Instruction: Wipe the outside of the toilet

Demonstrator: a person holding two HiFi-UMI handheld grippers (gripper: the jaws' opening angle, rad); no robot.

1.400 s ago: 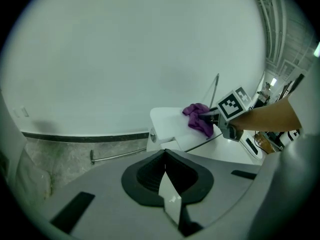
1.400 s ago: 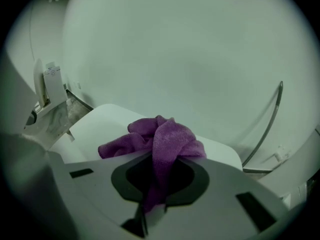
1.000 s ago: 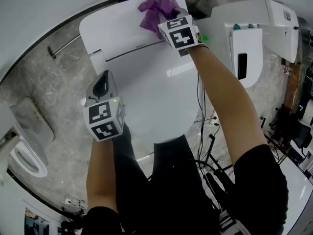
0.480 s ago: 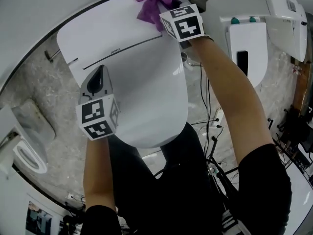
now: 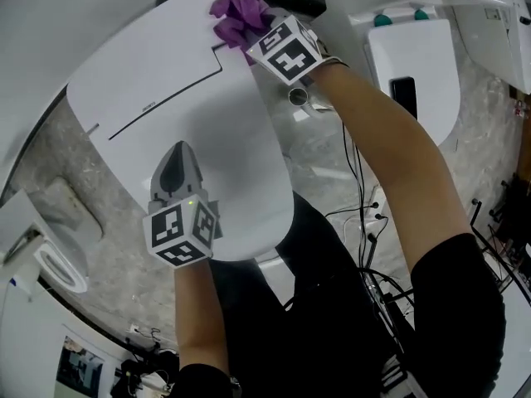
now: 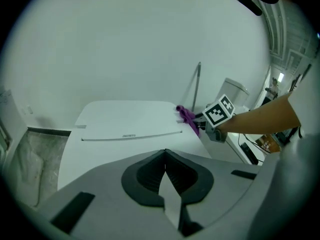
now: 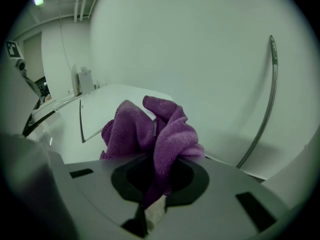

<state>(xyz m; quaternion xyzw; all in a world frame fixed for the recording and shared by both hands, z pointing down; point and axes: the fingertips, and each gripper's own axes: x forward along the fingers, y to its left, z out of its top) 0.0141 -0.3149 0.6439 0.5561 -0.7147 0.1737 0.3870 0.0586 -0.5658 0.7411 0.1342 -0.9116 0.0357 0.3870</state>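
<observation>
Nearest me, at the lower left of the frame, the left gripper (image 5: 172,166) is hanging over the closed lid of the toilet (image 5: 207,114), its fingers pressed together on nothing. Farther off, at the upper centre, the right gripper (image 5: 253,38) is clenching a bunched purple cloth (image 5: 235,13) against the toilet's back corner. To wipe well, I'd say the person should be pressing the cloth flatter and sweeping leftward across that rear section in overlapping passes.
</observation>
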